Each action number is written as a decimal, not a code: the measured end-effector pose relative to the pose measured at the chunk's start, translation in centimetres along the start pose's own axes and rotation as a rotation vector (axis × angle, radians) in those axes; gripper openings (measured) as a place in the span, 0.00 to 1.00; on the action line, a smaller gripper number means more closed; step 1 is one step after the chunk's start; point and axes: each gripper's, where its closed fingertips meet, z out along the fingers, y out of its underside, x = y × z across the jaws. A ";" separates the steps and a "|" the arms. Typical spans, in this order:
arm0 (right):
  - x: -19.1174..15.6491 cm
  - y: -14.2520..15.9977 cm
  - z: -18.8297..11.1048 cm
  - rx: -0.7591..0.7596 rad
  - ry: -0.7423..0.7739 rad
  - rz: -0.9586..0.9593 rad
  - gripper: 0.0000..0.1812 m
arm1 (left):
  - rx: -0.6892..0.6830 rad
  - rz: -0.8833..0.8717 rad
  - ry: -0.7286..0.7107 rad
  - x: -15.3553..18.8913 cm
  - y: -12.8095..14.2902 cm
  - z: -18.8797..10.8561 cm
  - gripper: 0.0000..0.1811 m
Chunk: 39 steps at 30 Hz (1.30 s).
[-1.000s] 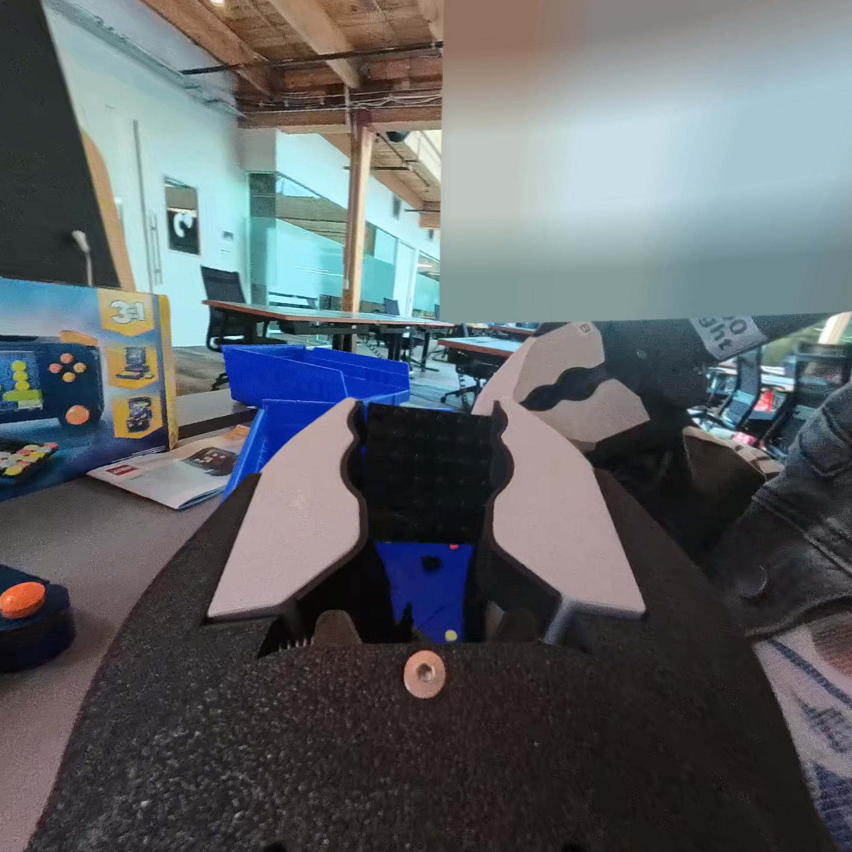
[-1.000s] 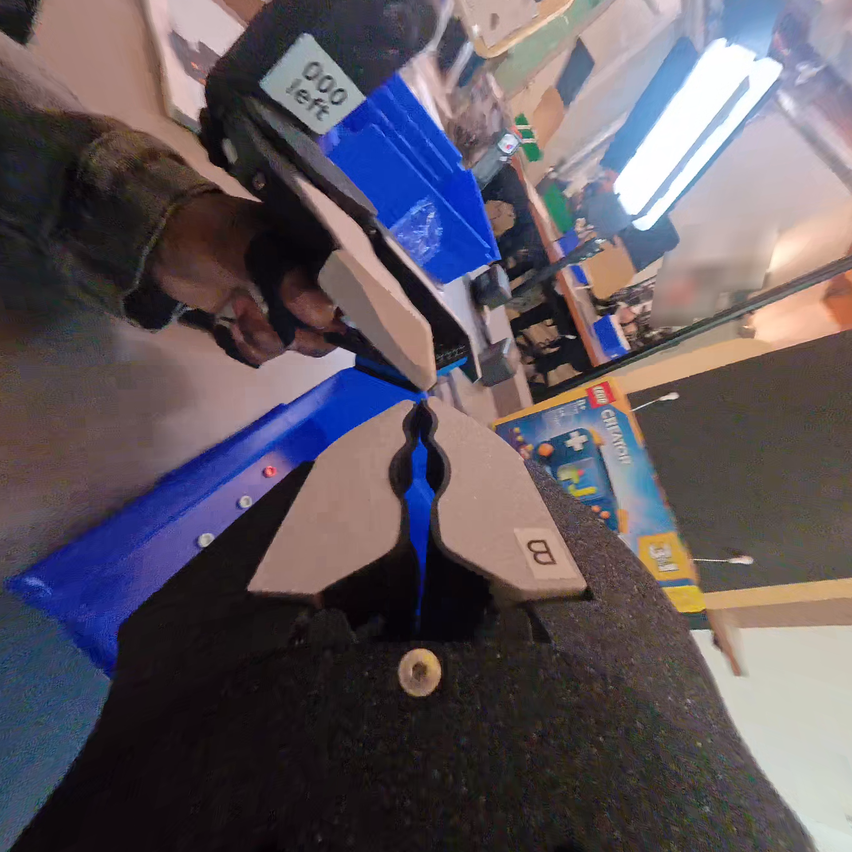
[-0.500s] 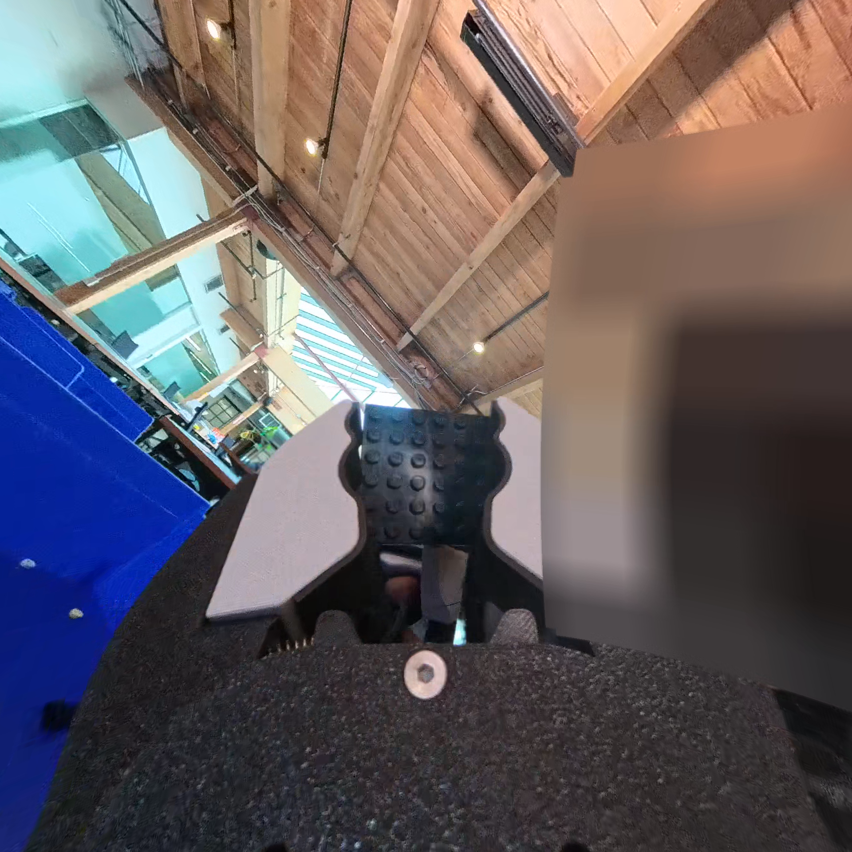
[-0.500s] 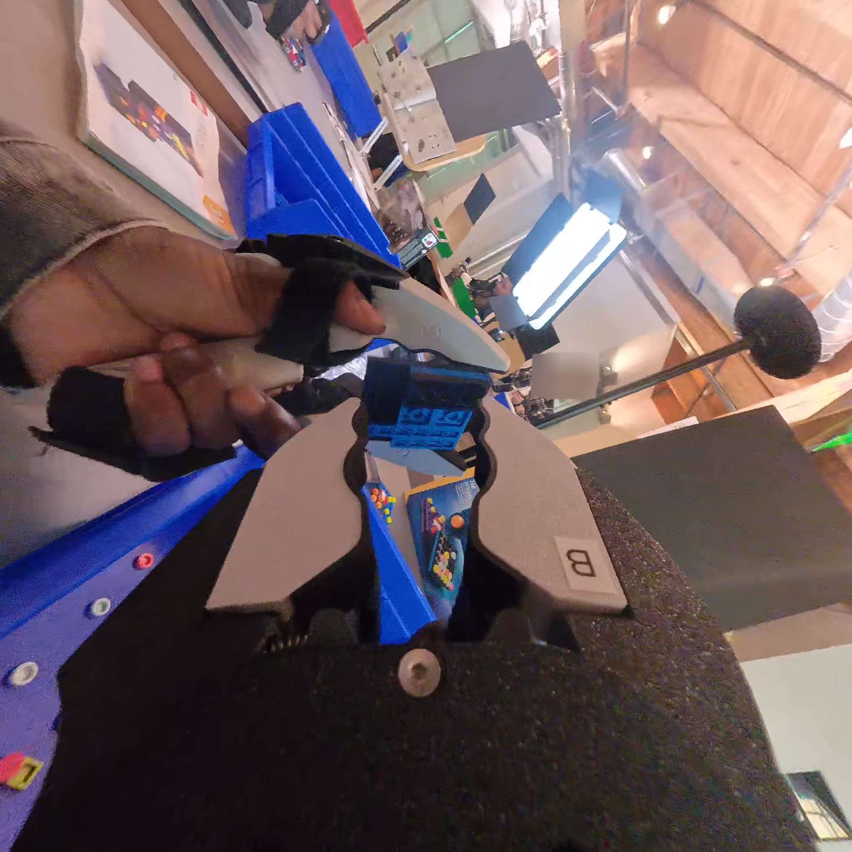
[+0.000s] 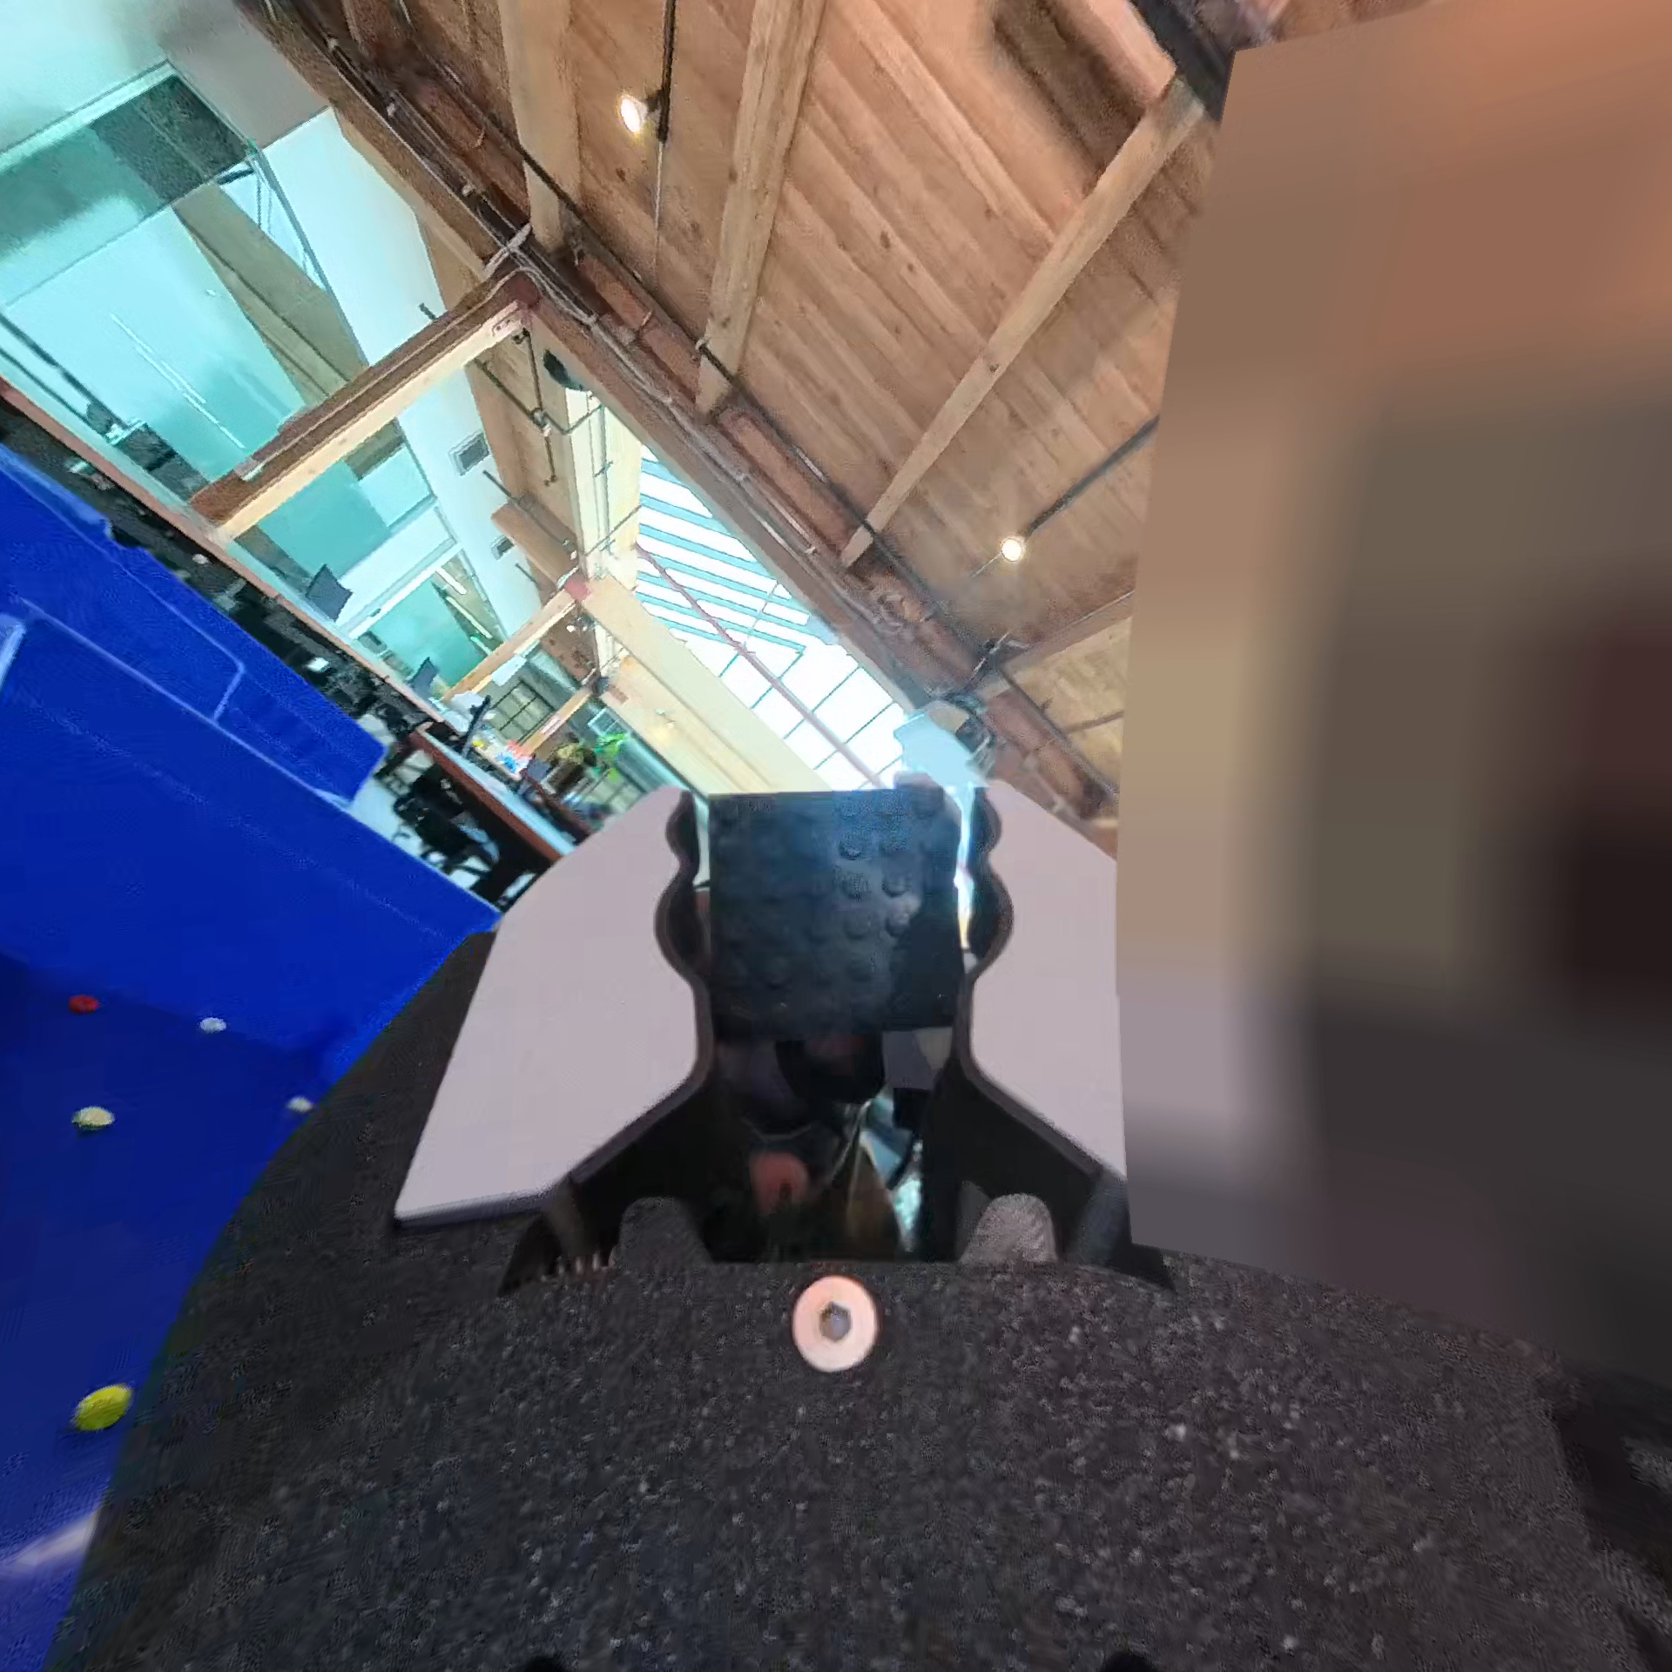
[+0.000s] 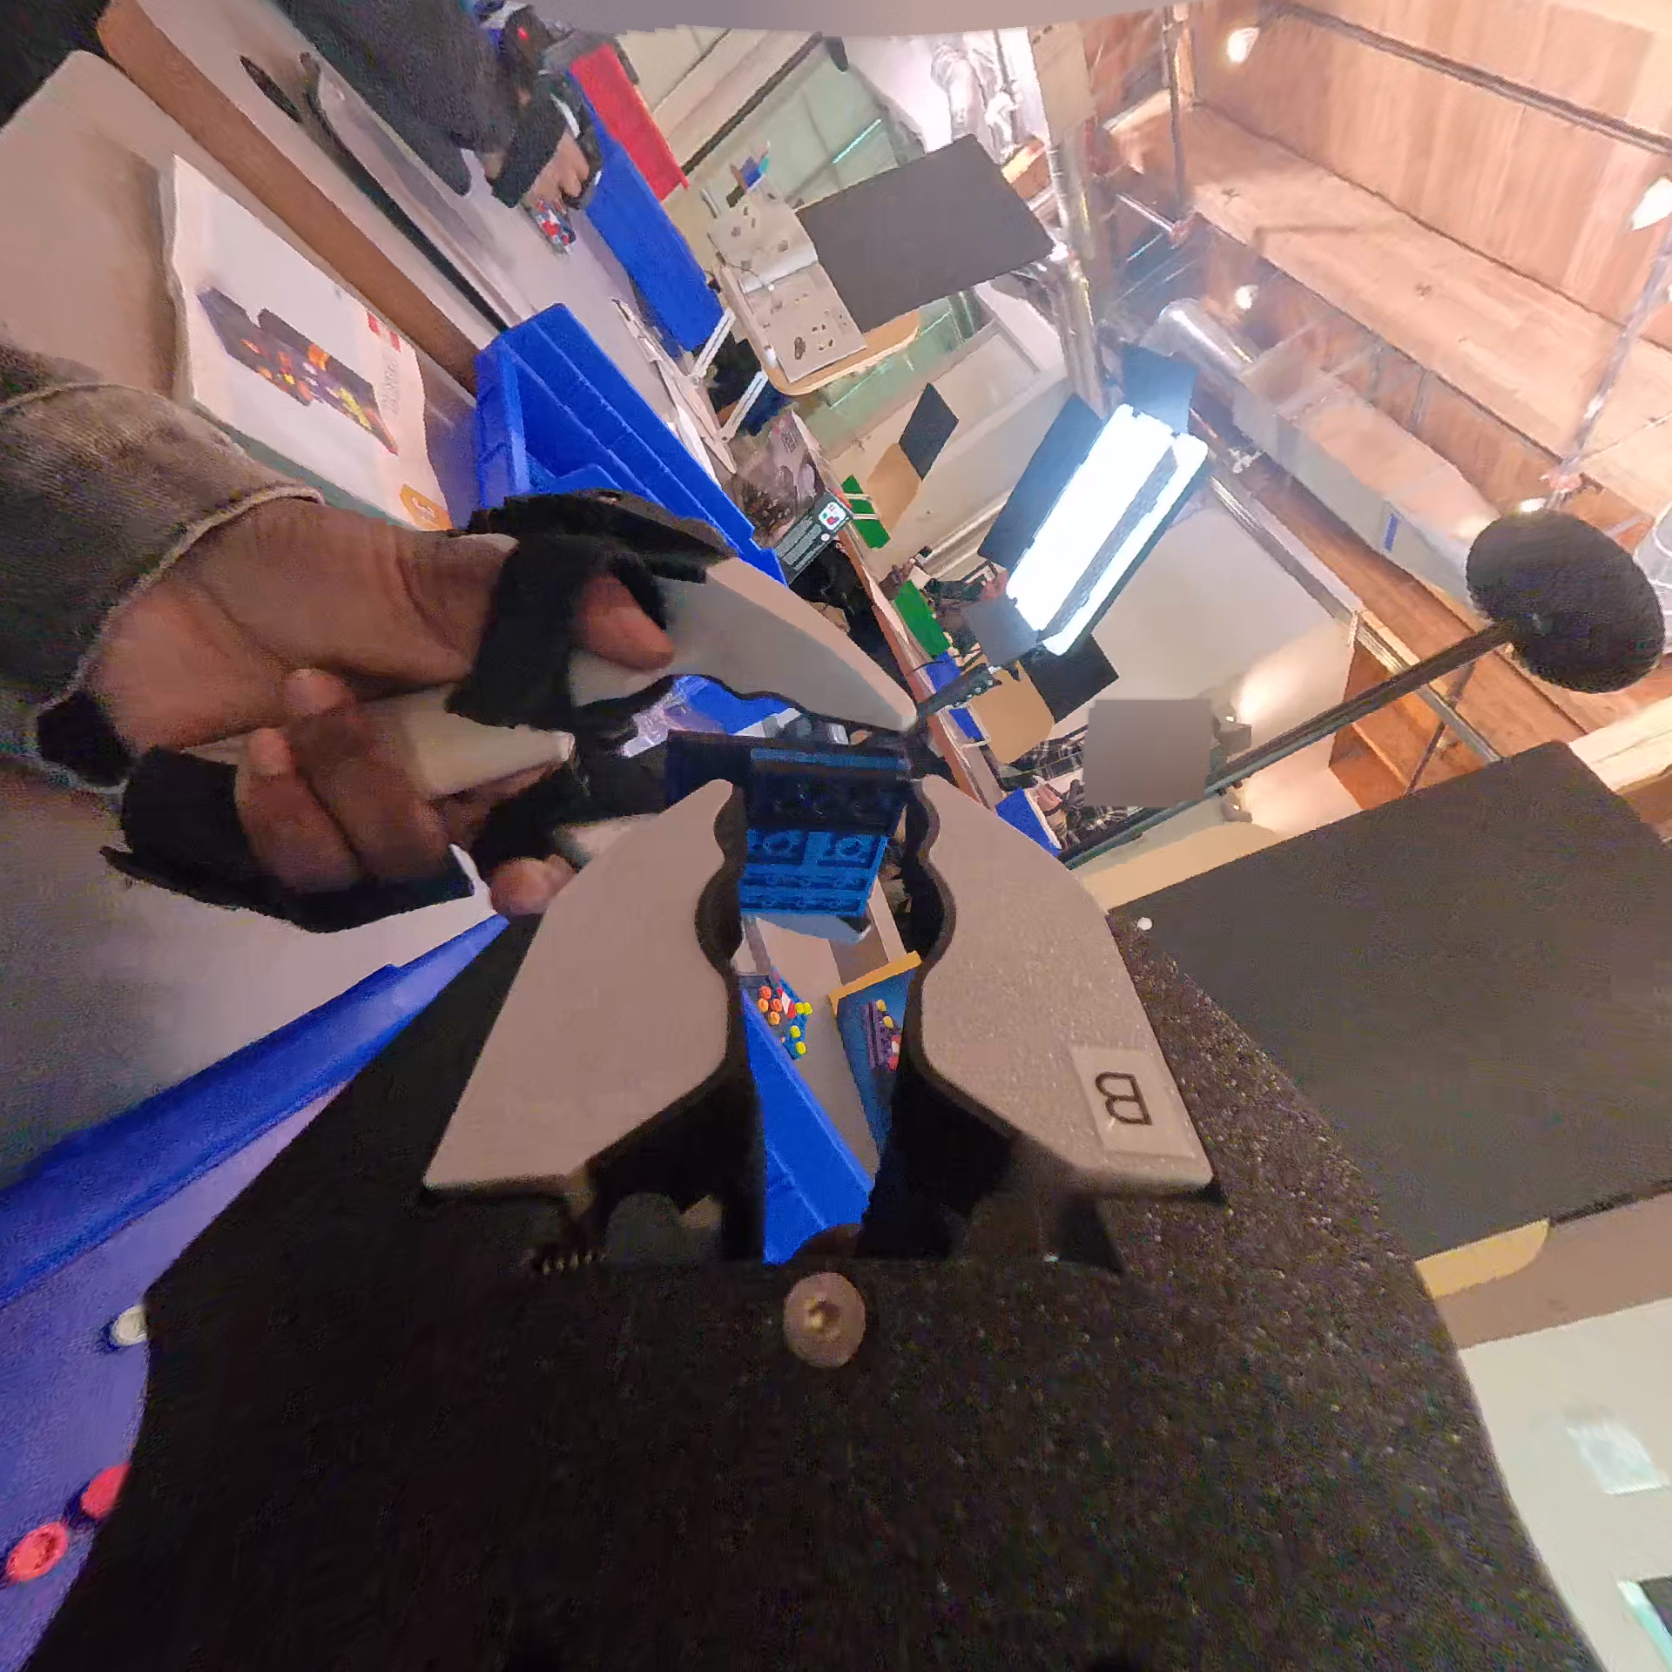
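My left gripper point(image 5: 832, 814) is shut on a black studded plate point(image 5: 832, 923) and points up at the wooden ceiling. In the right wrist view the same piece shows as a blue-and-black brick assembly point(image 6: 814, 859), held between the left gripper's grey fingers point(image 6: 769, 642), with a hand point(image 6: 362, 651) on that gripper's handle. My right gripper point(image 6: 823, 796) is open. Its fingertips stand close on either side of the assembly. I cannot tell whether they touch it.
A blue bin point(image 5: 181, 859) with small loose red and yellow pieces lies to the left and also shows below the grippers point(image 6: 226, 1113). Stacked blue bins point(image 6: 588, 425), an instruction booklet point(image 6: 289, 362) and a set box point(image 6: 869, 1022) are on the table. A black foam ball on a rod point(image 6: 1556, 597) stands at the right.
My left gripper tilted up from the table toward the ceiling, still holding the plate. My right gripper went from shut to open and now flanks the assembly.
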 end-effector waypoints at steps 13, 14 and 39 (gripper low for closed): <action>0.4 1.0 -2.9 0.134 -0.176 0.735 0.18 | -0.687 1.245 -0.105 1.2 2.8 -1.1 0.57; 0.6 0.5 -3.0 0.169 -0.186 0.761 0.18 | -0.687 1.179 -0.075 1.7 3.4 -0.6 0.53; 3.3 2.6 -6.1 0.063 -0.115 0.684 0.18 | -1.183 1.240 -0.542 -4.8 3.1 -3.5 0.43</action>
